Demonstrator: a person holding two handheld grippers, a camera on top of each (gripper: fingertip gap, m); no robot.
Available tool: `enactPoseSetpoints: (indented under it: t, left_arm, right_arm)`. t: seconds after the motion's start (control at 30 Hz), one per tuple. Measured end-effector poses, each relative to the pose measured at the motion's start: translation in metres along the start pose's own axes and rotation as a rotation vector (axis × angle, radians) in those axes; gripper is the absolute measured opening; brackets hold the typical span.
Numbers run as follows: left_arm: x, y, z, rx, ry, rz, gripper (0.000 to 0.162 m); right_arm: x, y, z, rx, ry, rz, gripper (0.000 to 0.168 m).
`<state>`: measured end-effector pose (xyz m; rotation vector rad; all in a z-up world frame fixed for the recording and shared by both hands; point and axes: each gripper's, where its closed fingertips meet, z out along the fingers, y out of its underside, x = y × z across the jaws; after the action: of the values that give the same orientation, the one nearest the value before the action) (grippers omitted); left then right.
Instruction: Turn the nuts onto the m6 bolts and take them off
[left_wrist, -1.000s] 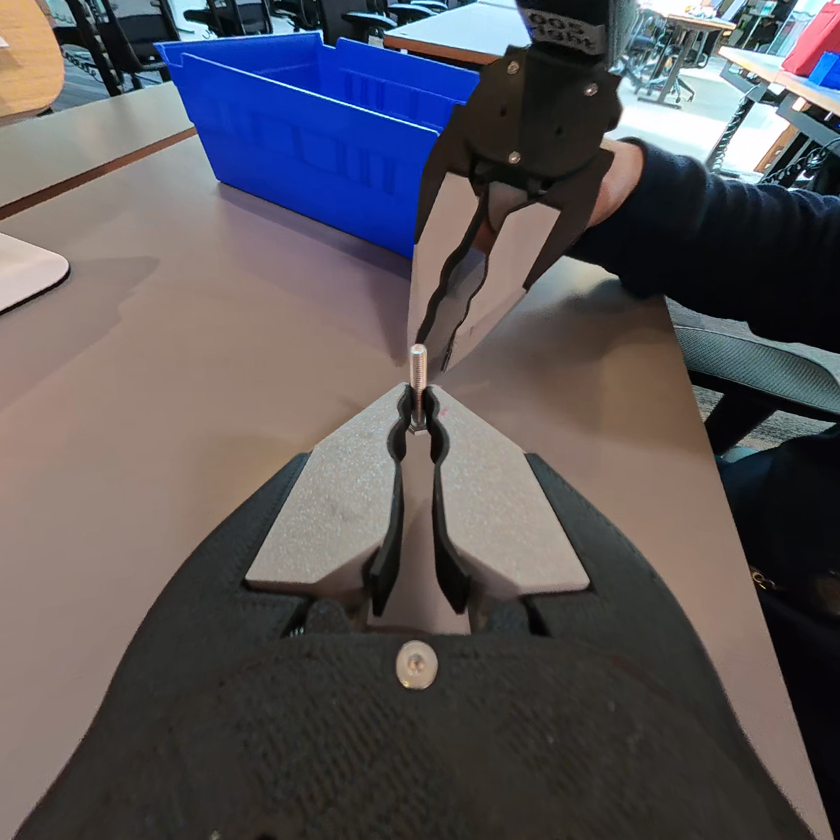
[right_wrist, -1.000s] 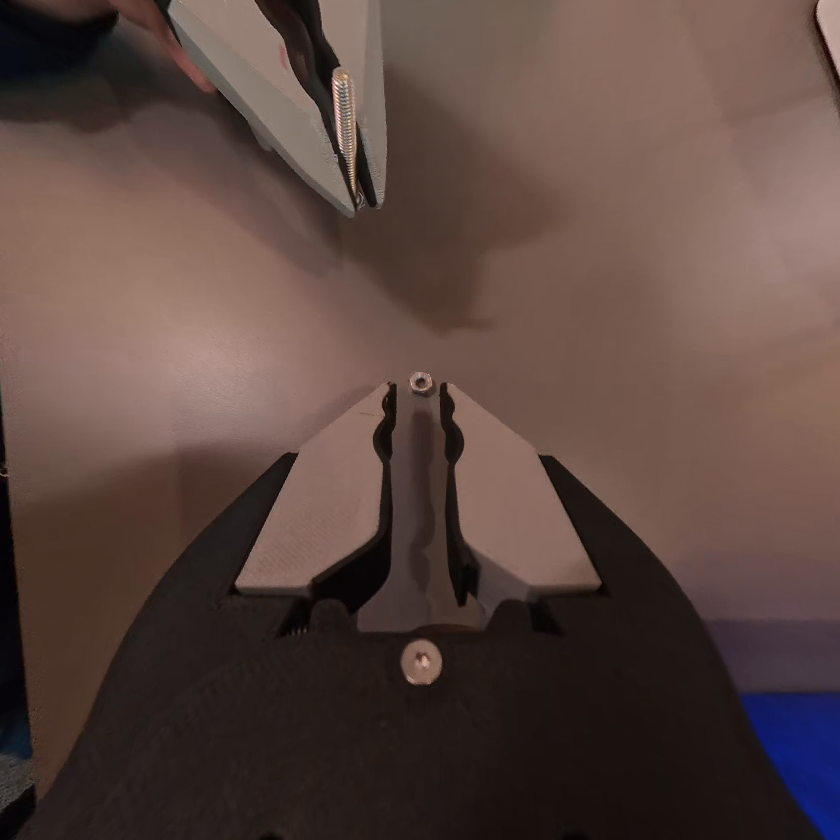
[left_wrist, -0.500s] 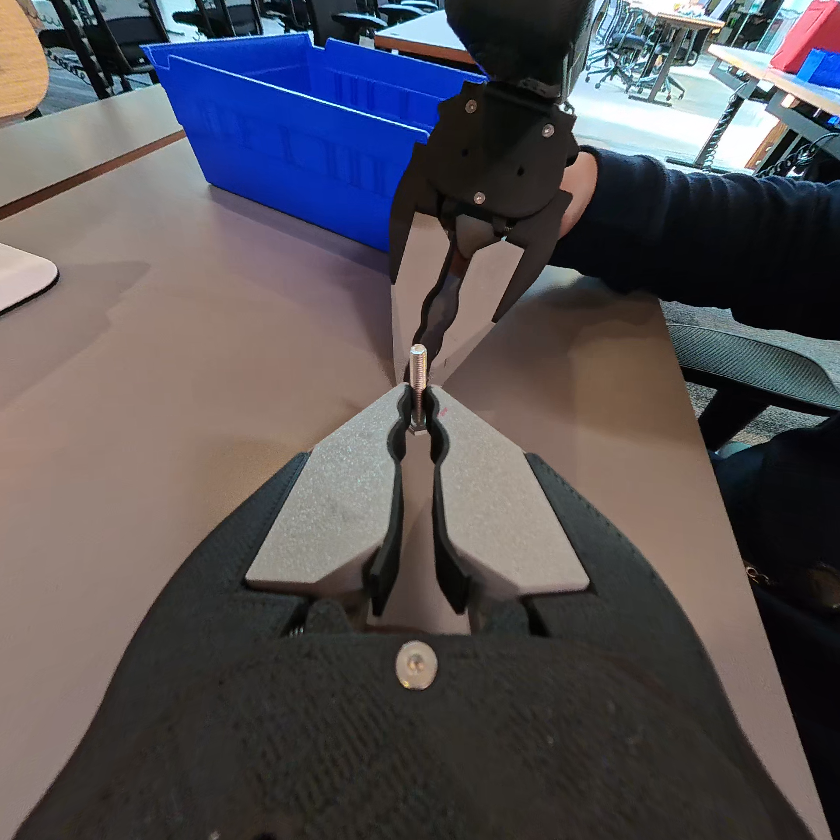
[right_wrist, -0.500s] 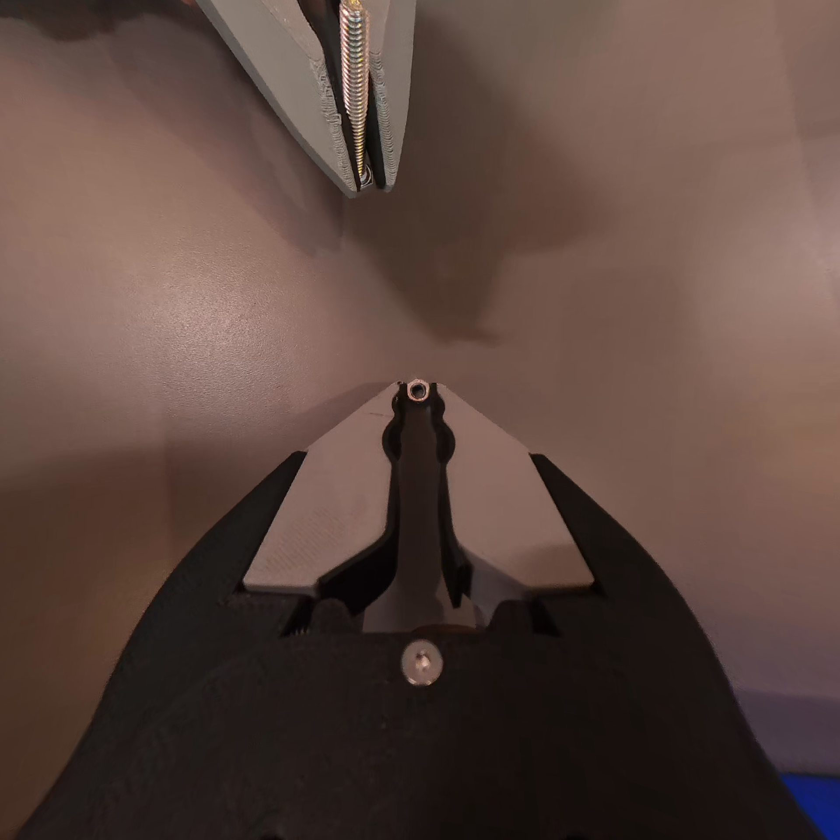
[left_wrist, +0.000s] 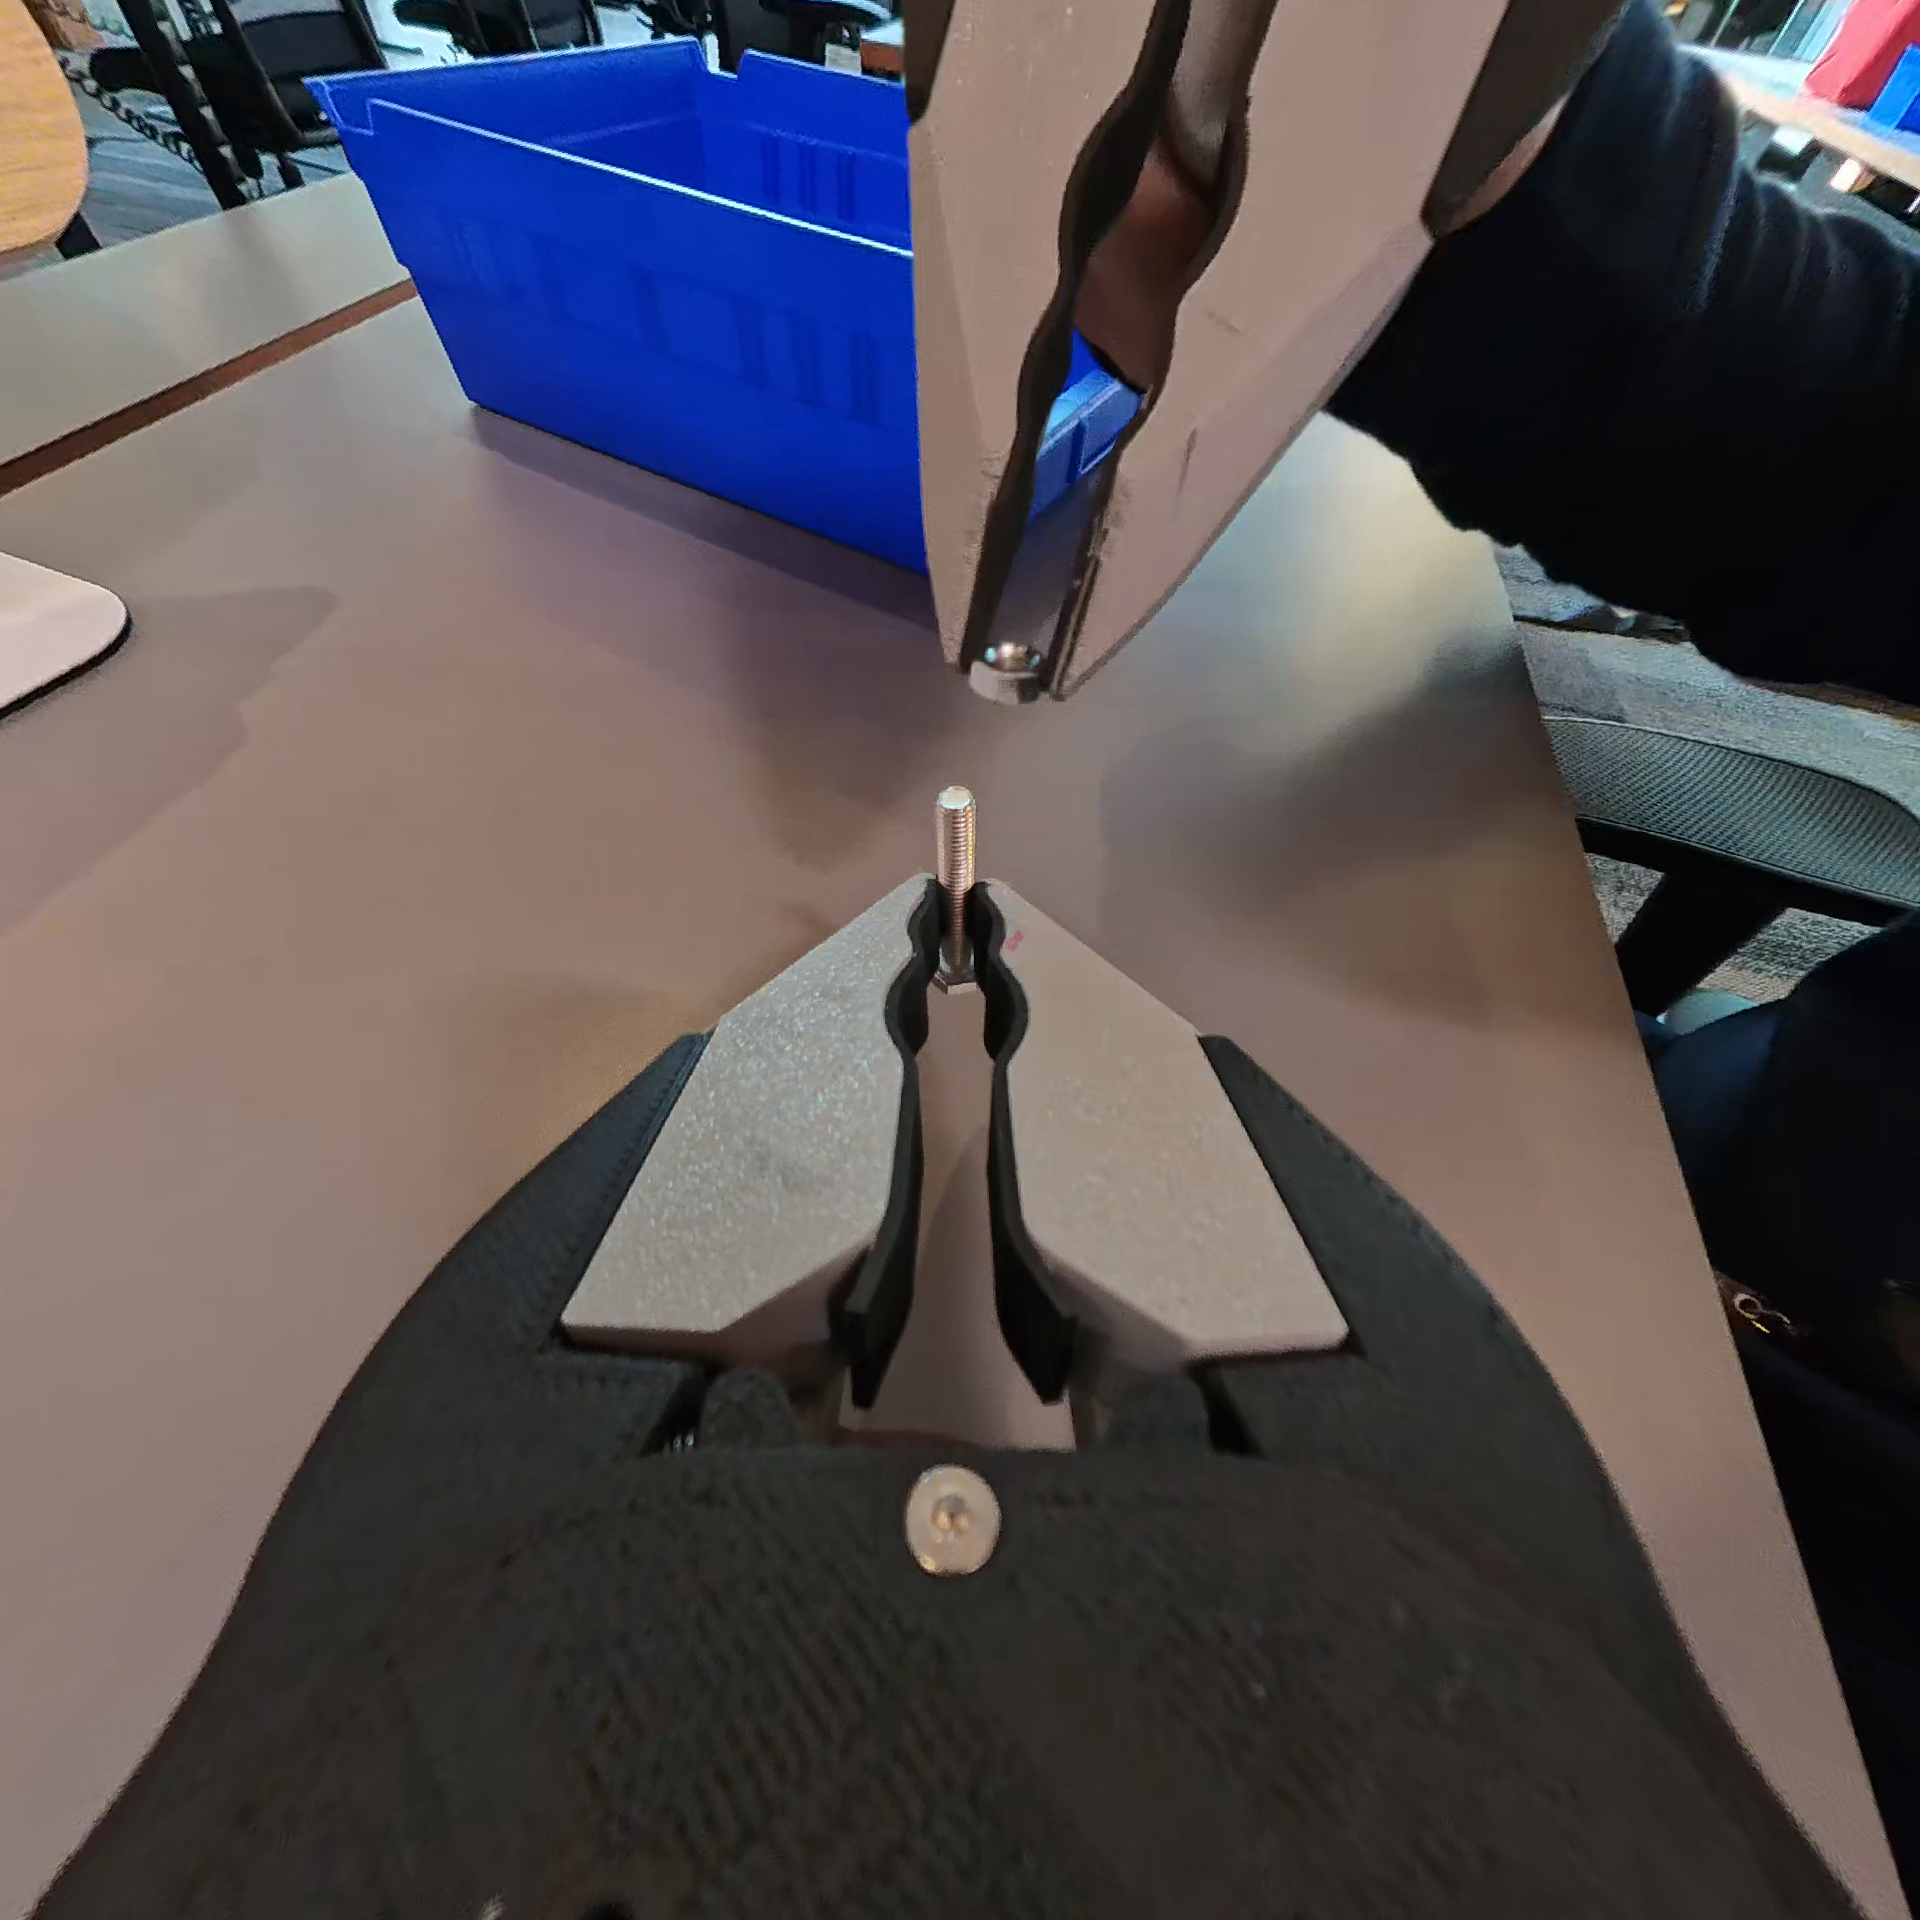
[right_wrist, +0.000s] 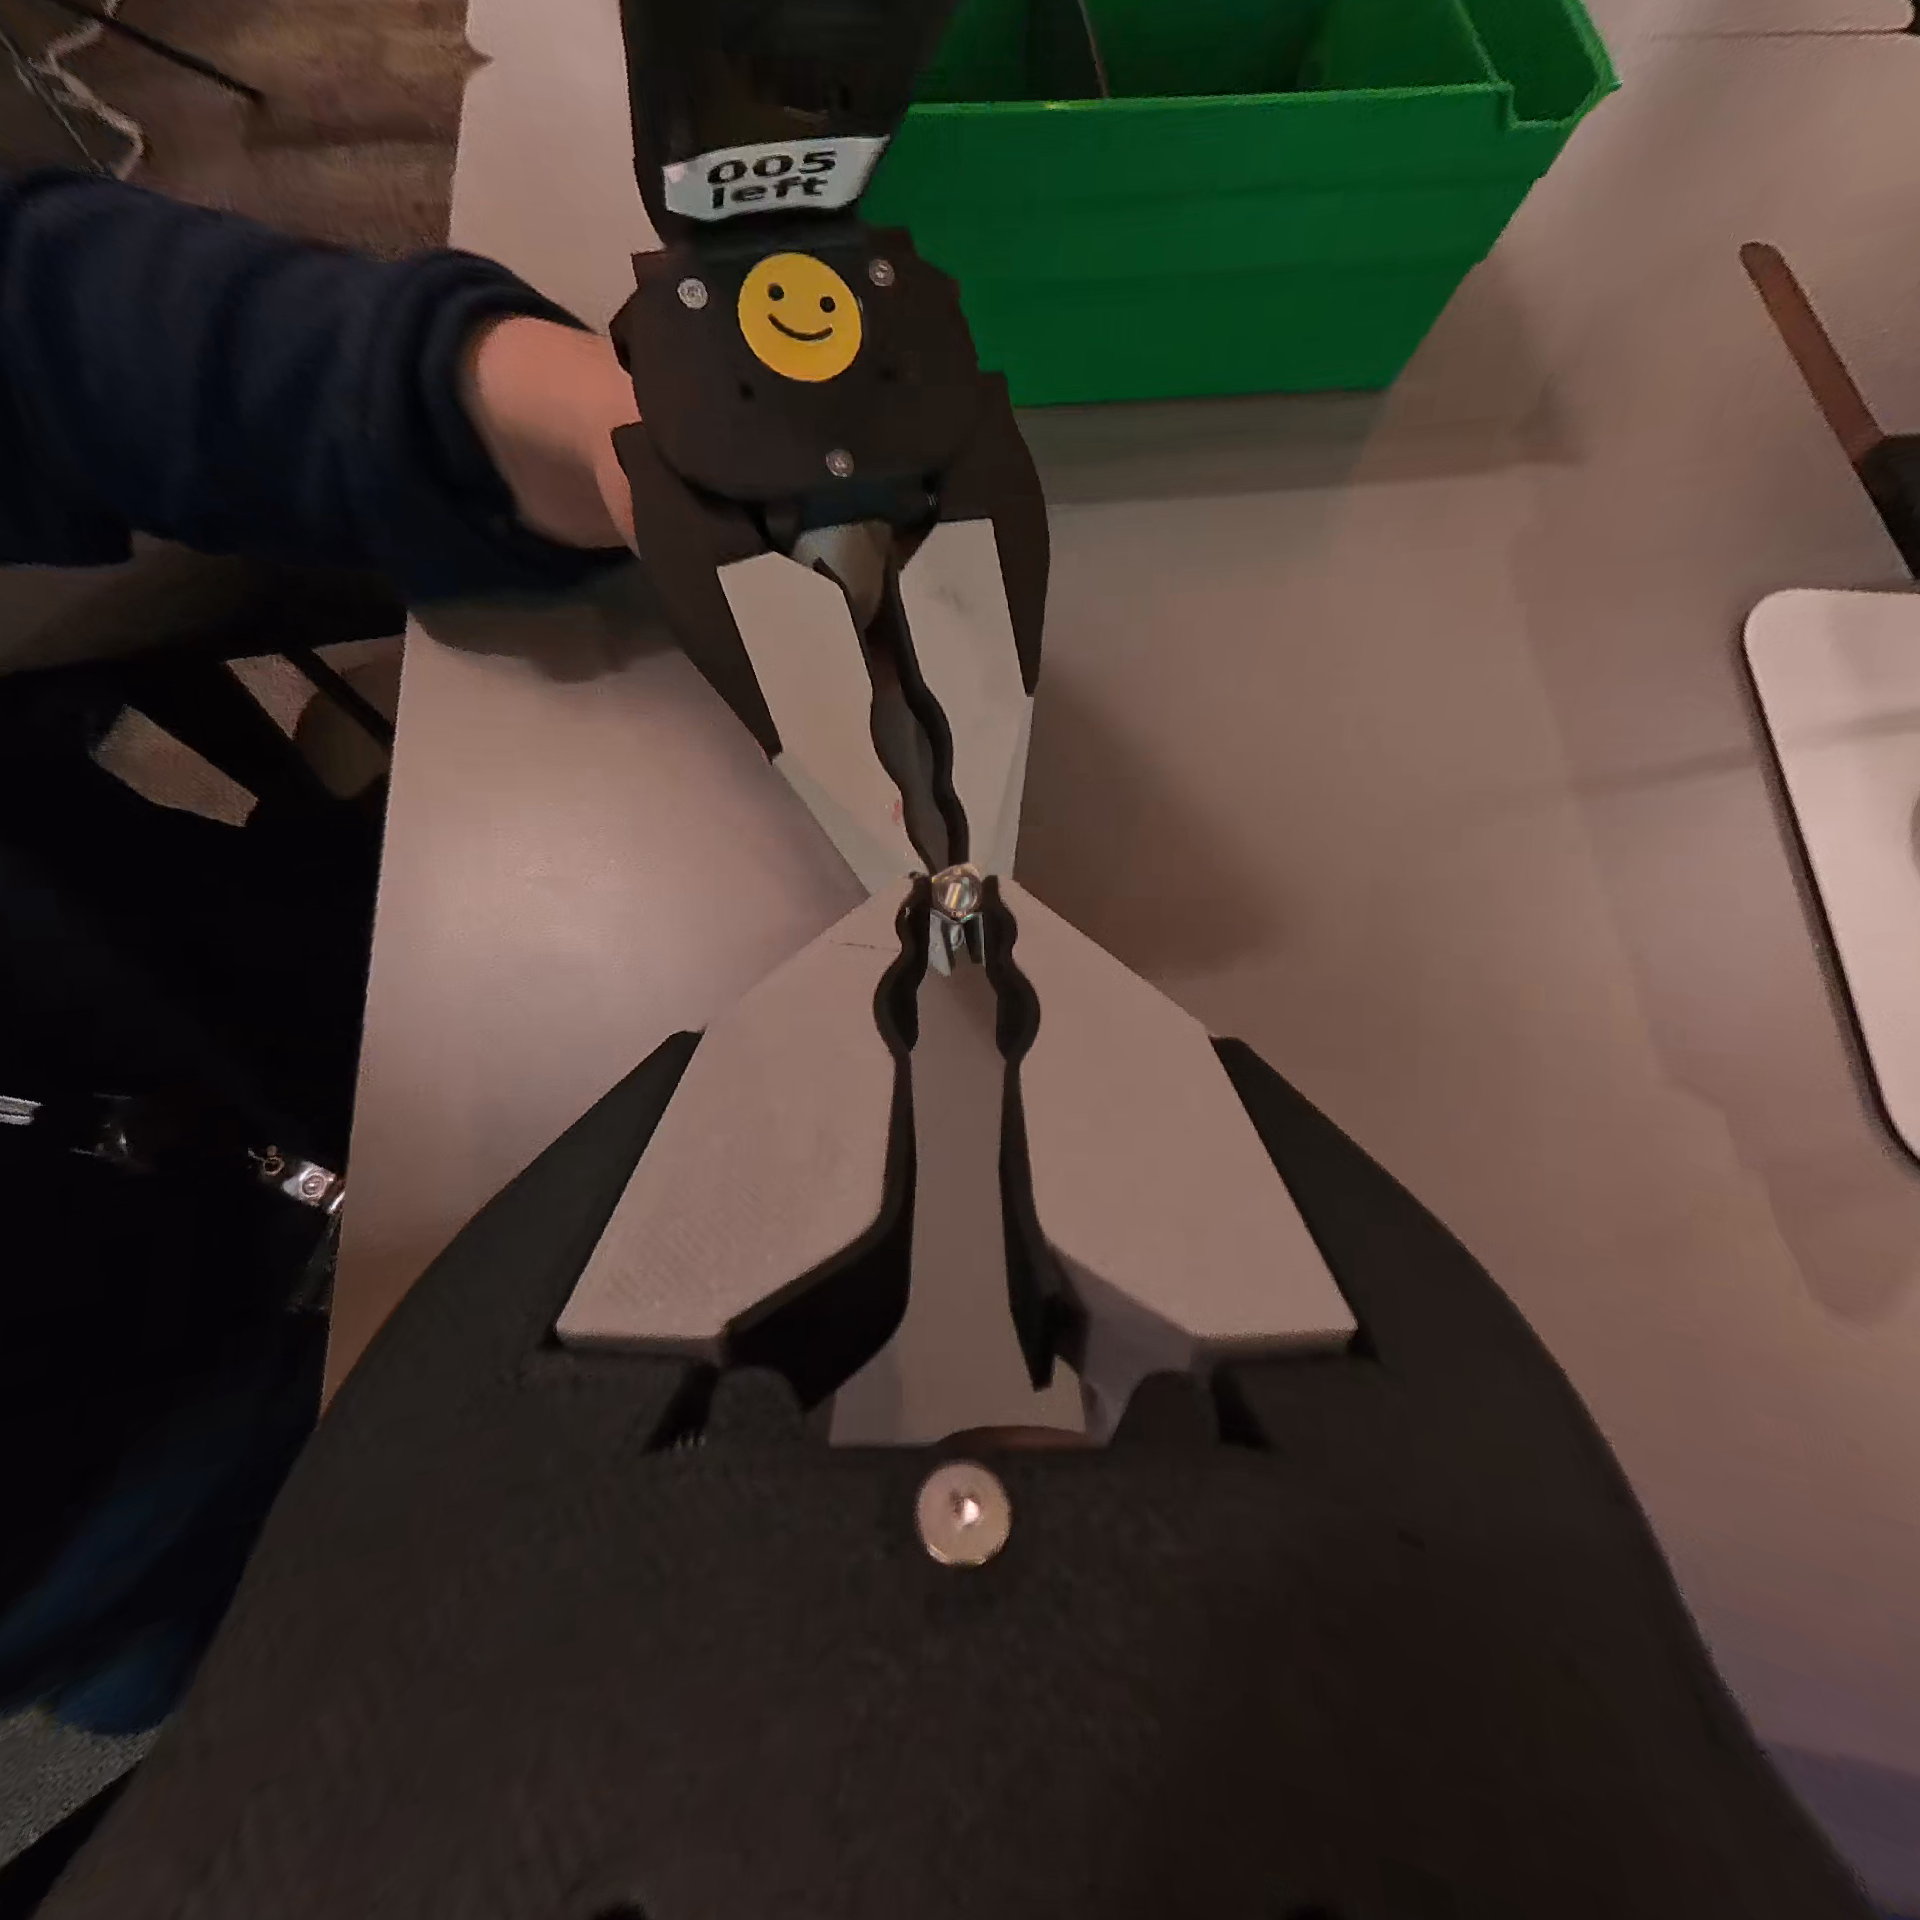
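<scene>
Bolt (left_wrist: 955, 873) held upright in the tips of the left gripper (left_wrist: 956, 914), head seated in the scalloped black pads, threaded shank standing clear above the fingertips; jaws pinched onto it. Nut (left_wrist: 1008, 670) pinched at the very tip of the right gripper (left_wrist: 1013, 665), bore facing down toward the bolt end; jaws closed on it. In the left wrist view nut and bolt tip are near each other but apart, a gap of bare table (left_wrist: 416, 831) showing between them, the nut slightly to the right of the bolt axis. In the right wrist view the nut (right_wrist: 954, 920) sits between the right gripper (right_wrist: 954, 914) tips and the bolt end overlaps it end-on; contact cannot be told from this angle. The left gripper (right_wrist: 951, 883) points toward the camera there, a yellow smiley sticker (right_wrist: 799, 318) on its black body, a person's hand (right_wrist: 551, 447) in a dark sleeve behind it. Blue bin (left_wrist: 644, 281) stands on the table beyond the grippers in the left wrist view; green bin (right_wrist: 1226, 208) behind in the right wrist view. White pad (right_wrist: 1839, 810) at the right table edge.
</scene>
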<state>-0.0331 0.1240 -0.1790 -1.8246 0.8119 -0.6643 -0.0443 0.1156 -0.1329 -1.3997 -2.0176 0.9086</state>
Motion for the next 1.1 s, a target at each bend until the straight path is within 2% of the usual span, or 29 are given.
enactPoseSetpoints:
  t: [0.13, 0.37, 1.1]
  left_arm:
    - [0.0, 0.0, 0.0, 0.003, 0.0, -0.001, 0.003]
    - [-0.001, 0.0, -0.001, 0.002, -0.008, -0.001, 0.003]
    - [-0.002, 0.0, 0.0, -0.004, -0.025, 0.012, 0.003]
  right_arm:
    - [0.001, 0.0, 0.012, -0.077, 0.01, -0.03, 0.007]
    - [0.003, 0.005, 0.016, -0.101, 0.018, -0.026, 0.007]
    - [0.003, 0.008, 0.017, -0.049, -0.017, 0.028, 0.008]
